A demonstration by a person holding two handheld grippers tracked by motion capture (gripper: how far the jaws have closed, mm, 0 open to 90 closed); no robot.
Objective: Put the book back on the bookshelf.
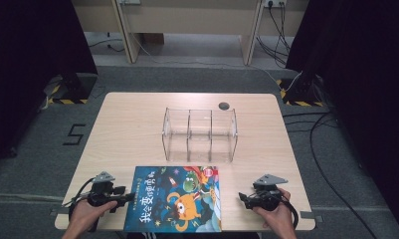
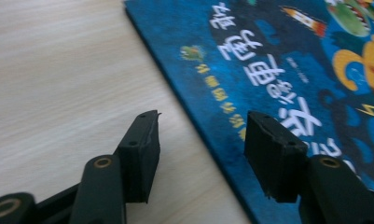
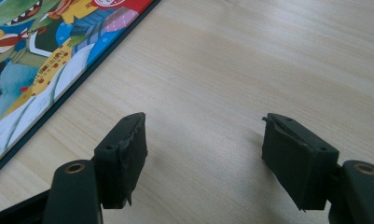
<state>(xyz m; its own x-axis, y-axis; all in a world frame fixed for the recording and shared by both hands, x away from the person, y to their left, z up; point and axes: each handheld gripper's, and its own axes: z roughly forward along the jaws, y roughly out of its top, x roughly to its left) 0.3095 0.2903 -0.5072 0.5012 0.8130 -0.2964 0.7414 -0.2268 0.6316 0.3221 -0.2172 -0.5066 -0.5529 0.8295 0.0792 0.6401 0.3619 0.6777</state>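
the left gripper (image 2: 201,128) is seen with its jaws parted and nothing clamped between them; in the left gripper view one jaw stands over bare table (image 2: 58,70) and the other over the cover of the picture book (image 2: 278,60), so that the book's left edge runs through the gap, though contact with the pads is not shown. the right gripper (image 3: 203,140) is likewise found open and empty, both jaws over bare wood, with the book's right edge lying apart from it toward the left of that view. in the high view the left gripper (image 1: 118,197) is placed just beside the book's left edge and the right gripper (image 1: 247,198) is held near, but clear of, its right edge. the picture book (image 1: 174,199) lies flat, cover up, at the near edge of the table between the two tools. farther out, a clear acrylic organiser (image 1: 199,134) with upright dividers stands at mid-table, its compartments appearing unoccupied. the step in hand is judged to be the approach for a grasp on the book, nothing having been lifted yet. the next move is judged to call for a jaw to be worked under the thin left edge and the jaws closed on it, the right gripper being brought in to steady the far edge.
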